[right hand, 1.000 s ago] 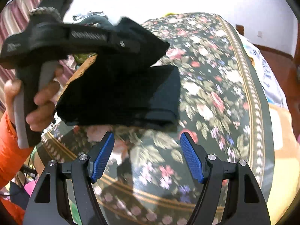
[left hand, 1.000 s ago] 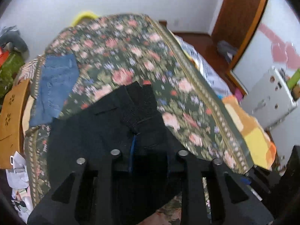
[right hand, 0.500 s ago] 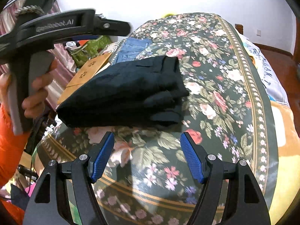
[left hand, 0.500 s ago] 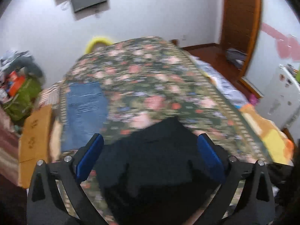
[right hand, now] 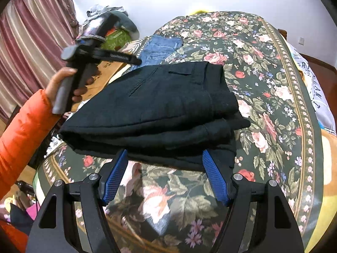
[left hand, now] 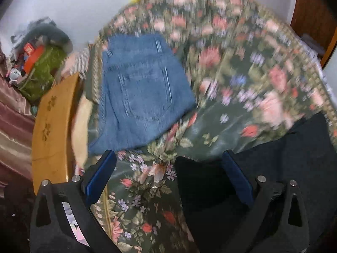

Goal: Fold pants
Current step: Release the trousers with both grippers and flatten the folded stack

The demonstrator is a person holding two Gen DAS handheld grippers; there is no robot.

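The left gripper, which was pinching the black pants a second ago, is now swinging away spread and empty. The right gripper is hovering spread at the near edge of the folded stack on the floral bedspread, so the fold is looking finished

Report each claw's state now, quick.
Left claw: open, holding nothing.
Right claw: open, empty, at the near edge of the folded black pants.

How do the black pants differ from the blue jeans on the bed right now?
The black pants are dark, plain and stacked in several thick layers near the foot of the bed; the blue jeans are light denim, lie flatter and sit farther back by the bed's left edge. Both are folded and rest on the floral bedspread, untouched by either gripper.
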